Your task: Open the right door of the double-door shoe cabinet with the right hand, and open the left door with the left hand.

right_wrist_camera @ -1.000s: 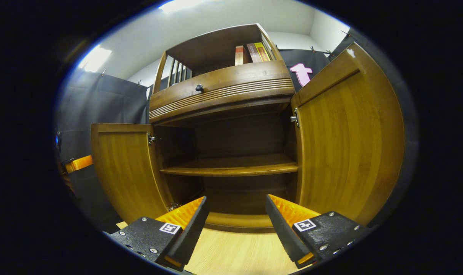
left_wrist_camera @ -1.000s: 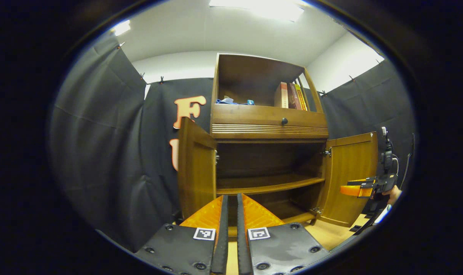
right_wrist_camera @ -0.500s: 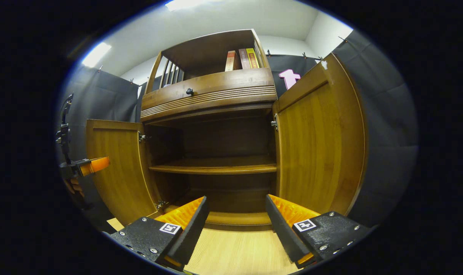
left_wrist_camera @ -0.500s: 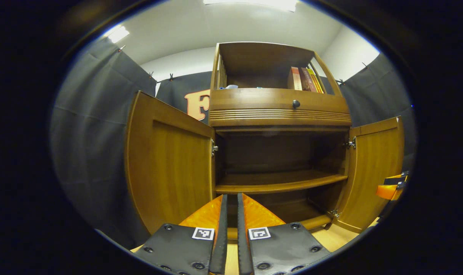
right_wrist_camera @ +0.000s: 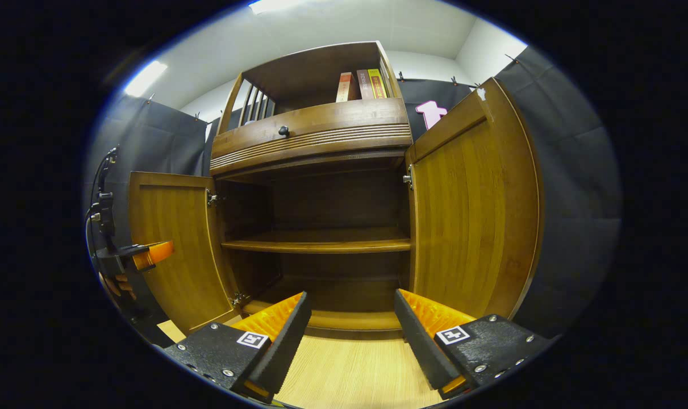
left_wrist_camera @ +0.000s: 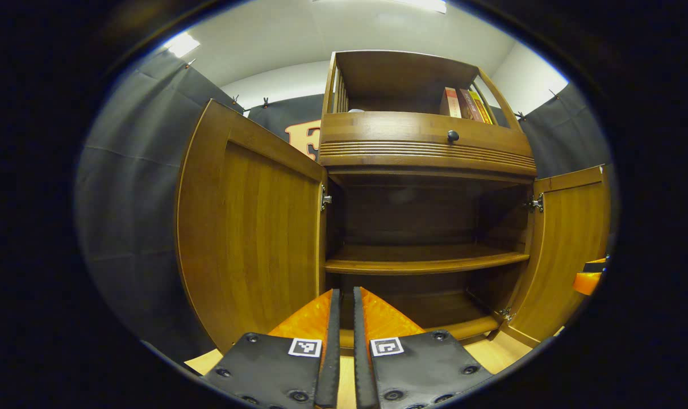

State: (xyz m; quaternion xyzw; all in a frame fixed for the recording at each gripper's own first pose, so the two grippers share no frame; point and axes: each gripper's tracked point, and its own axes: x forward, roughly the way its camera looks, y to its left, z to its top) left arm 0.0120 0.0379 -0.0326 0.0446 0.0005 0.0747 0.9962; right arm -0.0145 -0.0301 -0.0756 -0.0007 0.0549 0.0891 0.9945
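Shoe cabinet (left_wrist_camera: 429, 187) stands ahead of both grippers with both doors swung out.

Left gripper (left_wrist_camera: 344, 318): fingers nearly together, a narrow slit between them, nothing held. Just beyond its tips lies the cabinet's bottom ledge. Above that the inner shelf (left_wrist_camera: 423, 264) runs across the open compartment. To the left of the jaws the left door (left_wrist_camera: 253, 221) stands wide open, its inner face toward the camera, hinge (left_wrist_camera: 325, 200) visible at its top corner. To the right and farther off the right door (left_wrist_camera: 568, 250) is also open. At the far right edge of the left gripper view a small part of the other gripper shows.

Right gripper (right_wrist_camera: 352, 318): fingers spread well apart, nothing between them. Light wooden floor (right_wrist_camera: 349, 375) lies below the jaws. The open compartment and shelf are straight ahead. The right door (right_wrist_camera: 471, 210) stands close on the right of the jaws. The left door (right_wrist_camera: 176, 244) is farther off on the left, with the left gripper (right_wrist_camera: 153, 253) in front of it and a hand (right_wrist_camera: 116, 284) beneath it.

Above the compartment sits a drawer front with a dark knob (left_wrist_camera: 452, 135). Books (left_wrist_camera: 463, 105) stand on the top shelf.
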